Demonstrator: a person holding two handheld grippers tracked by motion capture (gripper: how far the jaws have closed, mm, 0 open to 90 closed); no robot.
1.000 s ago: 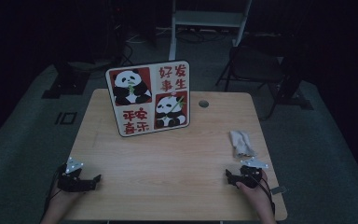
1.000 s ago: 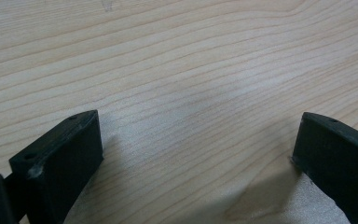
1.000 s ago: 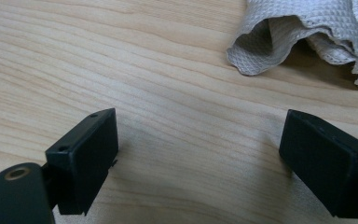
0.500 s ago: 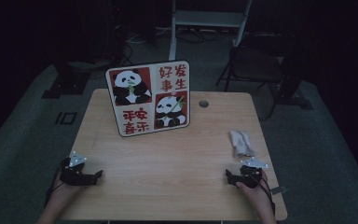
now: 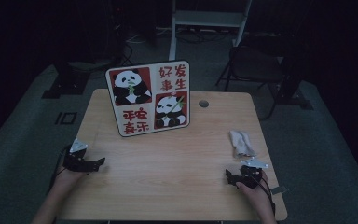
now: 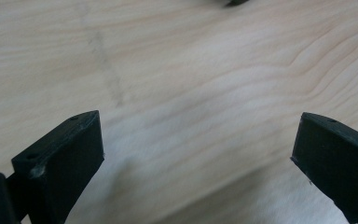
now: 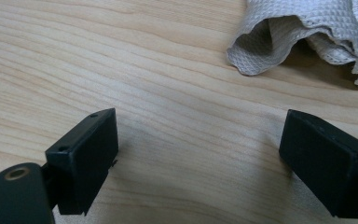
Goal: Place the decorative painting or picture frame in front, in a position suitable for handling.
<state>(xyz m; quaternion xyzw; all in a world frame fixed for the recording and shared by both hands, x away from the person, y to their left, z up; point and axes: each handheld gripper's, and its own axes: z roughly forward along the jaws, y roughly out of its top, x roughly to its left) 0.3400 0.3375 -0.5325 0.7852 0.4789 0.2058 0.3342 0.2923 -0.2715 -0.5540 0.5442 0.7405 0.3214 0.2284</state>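
A crumpled pale cloth [image 5: 241,143] lies near the right edge of the wooden table [image 5: 168,158]; the right gripper view has the same cloth [image 7: 307,32] just beyond the jaws, top right. My right gripper [image 5: 233,176] rests low over the table's front right, a little nearer than the cloth. In its own view the right gripper [image 7: 198,154] is open, with bare wood between the jaws. My left gripper [image 5: 98,162] sits at the front left edge. The left gripper [image 6: 196,154] is open too, over bare wood.
A panda picture board [image 5: 149,98] with red characters stands upright at the table's back centre. A round cable hole [image 5: 203,103] is at the back right. A dark chair [image 5: 256,65] and a white frame [image 5: 209,18] stand beyond the table on grey floor.
My left gripper has drifted slightly right and toward the table's middle. The right gripper has barely moved. The cloth lies where it was.
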